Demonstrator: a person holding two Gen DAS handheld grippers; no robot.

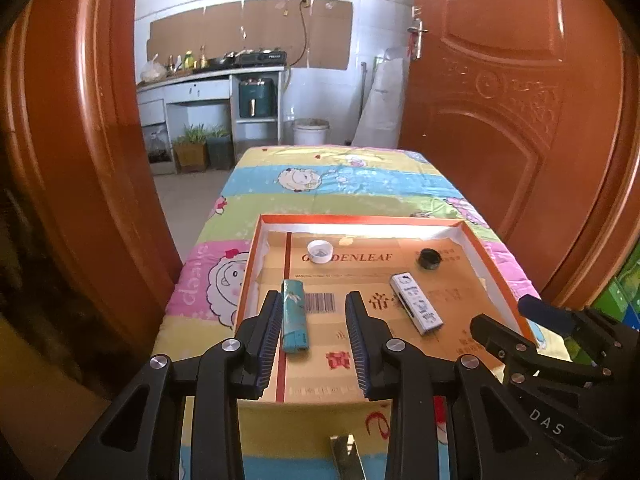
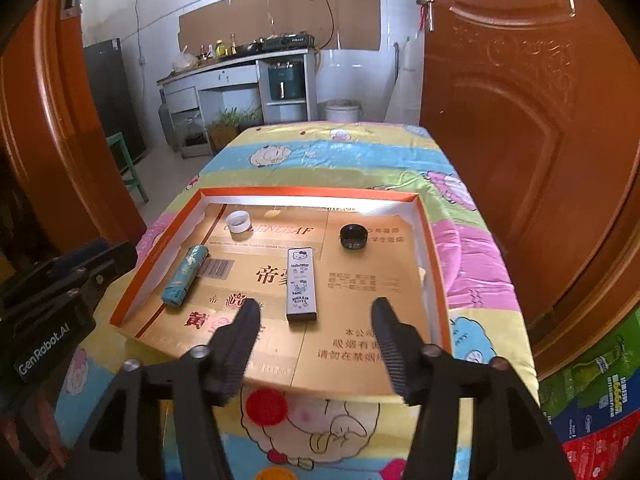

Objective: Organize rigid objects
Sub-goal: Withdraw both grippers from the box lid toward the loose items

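An orange-rimmed cardboard tray (image 1: 496, 264) (image 2: 434, 264) lies on a cartoon-print cloth. In it lie a teal lighter (image 1: 294, 316) (image 2: 185, 276), a white Hello Kitty lighter (image 1: 416, 303) (image 2: 302, 285), a white bottle cap (image 1: 320, 251) (image 2: 238, 221) and a black cap (image 1: 430, 259) (image 2: 353, 236). My left gripper (image 1: 314, 300) is open, its fingers either side of the teal lighter, above it. My right gripper (image 2: 316, 306) is open, just in front of the white lighter. Each gripper shows in the other's view, the right one (image 1: 520, 320) and the left one (image 2: 92, 260).
A red cap (image 2: 267, 406) lies on the cloth in front of the tray. A shiny metal object (image 1: 347, 454) lies near the front edge. Orange wooden doors stand at both sides. Green cartons (image 2: 600, 400) stand at the right. A kitchen counter stands behind.
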